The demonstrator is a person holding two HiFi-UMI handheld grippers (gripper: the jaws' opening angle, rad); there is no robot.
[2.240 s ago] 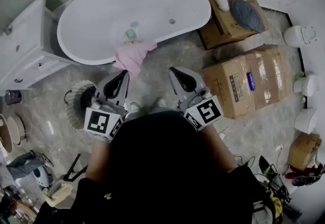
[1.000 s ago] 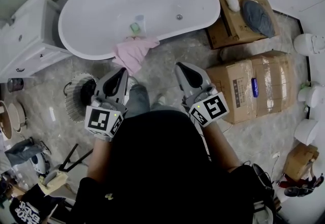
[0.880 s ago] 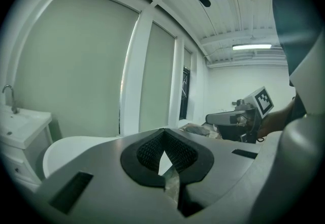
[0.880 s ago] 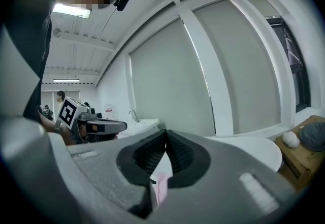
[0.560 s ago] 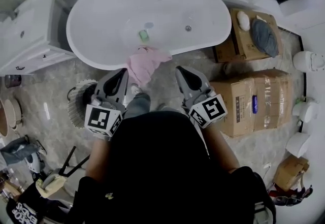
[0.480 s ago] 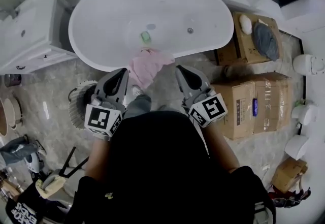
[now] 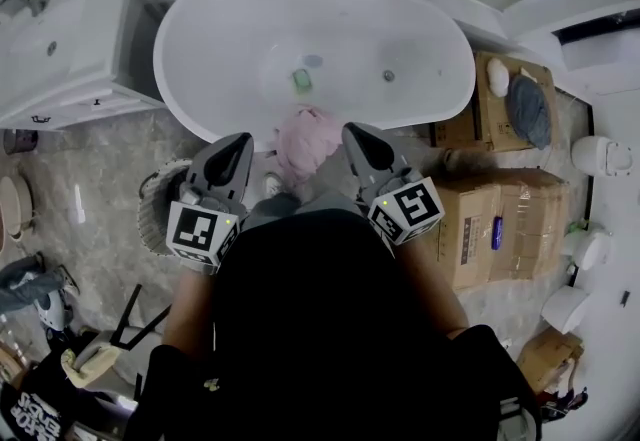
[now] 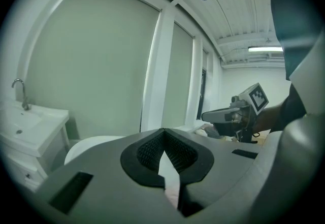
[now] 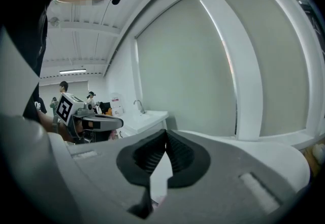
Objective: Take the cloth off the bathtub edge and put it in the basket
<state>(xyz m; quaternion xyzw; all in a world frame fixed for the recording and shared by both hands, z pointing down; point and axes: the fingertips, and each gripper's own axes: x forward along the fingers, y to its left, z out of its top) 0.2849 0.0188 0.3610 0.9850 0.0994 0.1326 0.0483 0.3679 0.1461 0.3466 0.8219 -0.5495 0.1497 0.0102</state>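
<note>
cloth draped on bathtub rim, frame centre | left gripper, right gripper clenched empty, flanking it for approach | basket centre-left

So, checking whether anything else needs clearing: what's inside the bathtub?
Inside the bathtub are a small green object and a drain. The pink cloth drapes over the near edge, covering the rim beneath it.

Pink cloth, white bathtub, brown cardboard boxes, grey marbled floor.
</note>
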